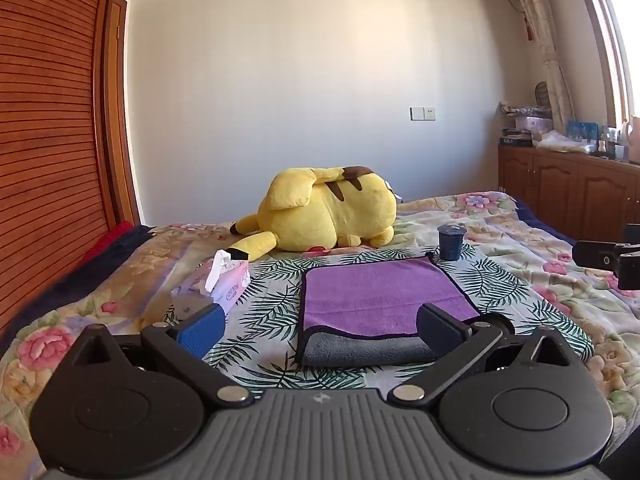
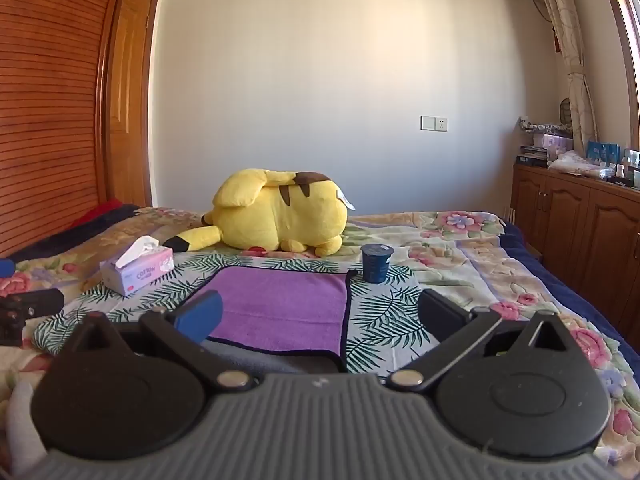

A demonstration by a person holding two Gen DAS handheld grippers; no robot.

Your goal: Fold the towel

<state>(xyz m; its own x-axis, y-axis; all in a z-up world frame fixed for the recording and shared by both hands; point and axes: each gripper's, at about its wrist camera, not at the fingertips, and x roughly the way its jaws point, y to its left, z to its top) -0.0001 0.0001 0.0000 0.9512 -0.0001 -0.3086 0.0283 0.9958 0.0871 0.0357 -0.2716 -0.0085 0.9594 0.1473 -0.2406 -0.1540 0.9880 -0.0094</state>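
Both tongs spread wide here, nothing gripped in either. The left tongs [image 1: 320, 330] hang low over the bed, and the towel [image 1: 380, 300] lies flat right ahead between its fingers, purple face up, grey underside showing along the near fold. From the right tongs [image 2: 320, 316], the towel [image 2: 284, 308] sits ahead and slightly left, on a leaf-print cloth [image 2: 384, 320]. Beyond the towel's far right corner stands a dark blue cup [image 2: 377, 263]. Off to the left, a tissue box [image 2: 138, 270]; farther back, a yellow plush toy [image 2: 280, 212].
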